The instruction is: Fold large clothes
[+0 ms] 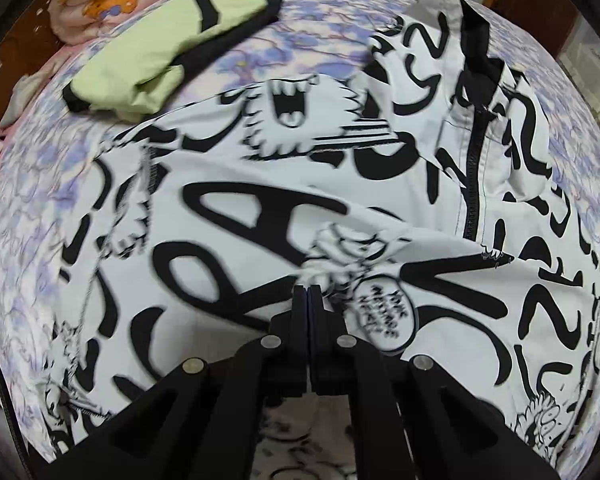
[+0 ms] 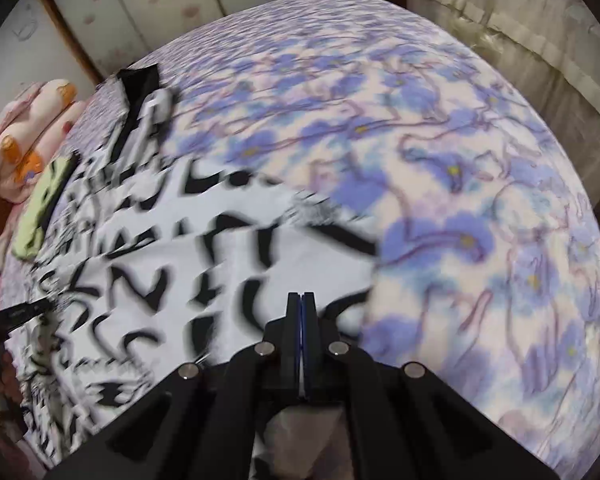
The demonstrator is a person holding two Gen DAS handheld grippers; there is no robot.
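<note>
The left gripper [image 1: 308, 289] is pointed steeply down, and its two black fingers [image 1: 300, 308] are pressed tight together. A bunch of cloth is pinched at their tips. The right gripper [image 2: 301, 295] is tipped down too, a bit less steeply. Its fingers [image 2: 293, 312] are shut flat against each other. Whether anything is held between them cannot be seen.

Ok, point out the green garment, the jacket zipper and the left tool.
green garment [image 1: 140, 64], left wrist view, on its light green middle
zipper [image 1: 473, 184], left wrist view, on the black teeth
left tool [image 1: 308, 292], left wrist view, at its shut fingertips
</note>
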